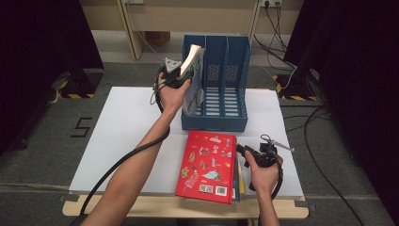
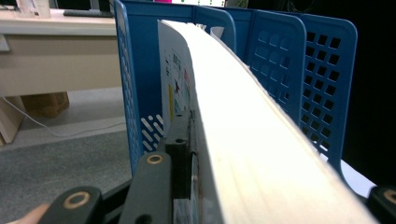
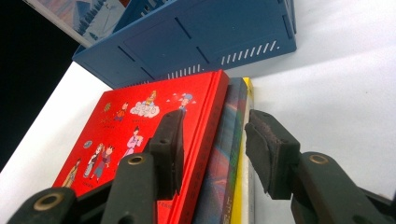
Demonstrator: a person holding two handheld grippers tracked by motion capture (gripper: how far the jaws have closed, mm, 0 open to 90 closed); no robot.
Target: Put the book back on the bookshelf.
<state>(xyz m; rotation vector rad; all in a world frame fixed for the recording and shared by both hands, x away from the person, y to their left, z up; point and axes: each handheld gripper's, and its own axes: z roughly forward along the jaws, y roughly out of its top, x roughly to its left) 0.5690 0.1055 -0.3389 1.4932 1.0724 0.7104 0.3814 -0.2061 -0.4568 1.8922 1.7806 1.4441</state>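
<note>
Left gripper (image 1: 181,75): fingers (image 2: 180,149) gripping a thick book (image 2: 261,154) inside the blue file rack (image 1: 235,84). Right gripper (image 3: 212,149): fingers open astride the red book (image 3: 140,135) stack's edge.

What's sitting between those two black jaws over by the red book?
In the right gripper view, the right gripper straddles the spine edges of the stacked books: the red book on top, a dark one and a yellow one beneath it.

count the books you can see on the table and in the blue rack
4. One book stands in the left slot of the blue rack, between the left gripper's jaws. A red book tops a stack with a dark book and a yellow book under it. More may be hidden underneath.
</note>
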